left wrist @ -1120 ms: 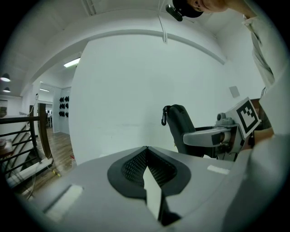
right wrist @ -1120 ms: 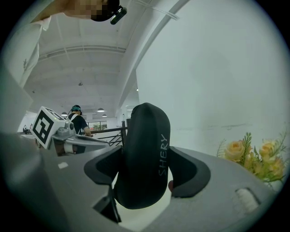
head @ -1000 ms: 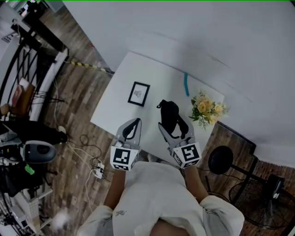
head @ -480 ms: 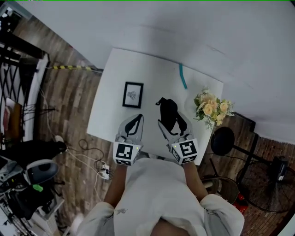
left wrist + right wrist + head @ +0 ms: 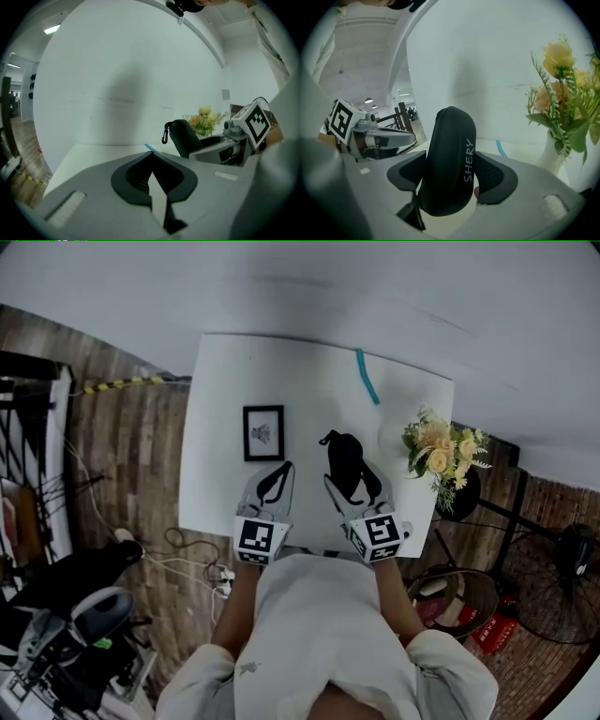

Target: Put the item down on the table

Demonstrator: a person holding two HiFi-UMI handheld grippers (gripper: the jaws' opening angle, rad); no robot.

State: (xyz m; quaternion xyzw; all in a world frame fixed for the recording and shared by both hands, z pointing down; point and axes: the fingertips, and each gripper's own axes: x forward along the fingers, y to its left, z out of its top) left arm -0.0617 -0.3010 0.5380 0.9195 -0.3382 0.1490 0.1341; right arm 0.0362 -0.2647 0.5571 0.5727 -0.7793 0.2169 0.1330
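Observation:
A black zip case (image 5: 447, 164) with the print SHERY stands between the jaws of my right gripper (image 5: 451, 172), which is shut on it. In the head view the black case (image 5: 343, 463) sticks out ahead of the right gripper (image 5: 356, 486), above the white table (image 5: 309, 381) near its front edge. A small clip hangs from the case's far end (image 5: 165, 138). My left gripper (image 5: 276, 482) is beside it to the left, shut with nothing in it; its jaws meet in the left gripper view (image 5: 152, 176).
A framed picture (image 5: 263, 433) lies on the table's left half. A teal pen (image 5: 367, 377) lies near the back edge. A white vase of yellow flowers (image 5: 441, 451) stands at the table's right edge. Beyond the table are cables and a stool on the wooden floor.
The head view has swung, so the table now lies squarer in frame. Both grippers keep their place over the front edge, and the right one still holds the case.

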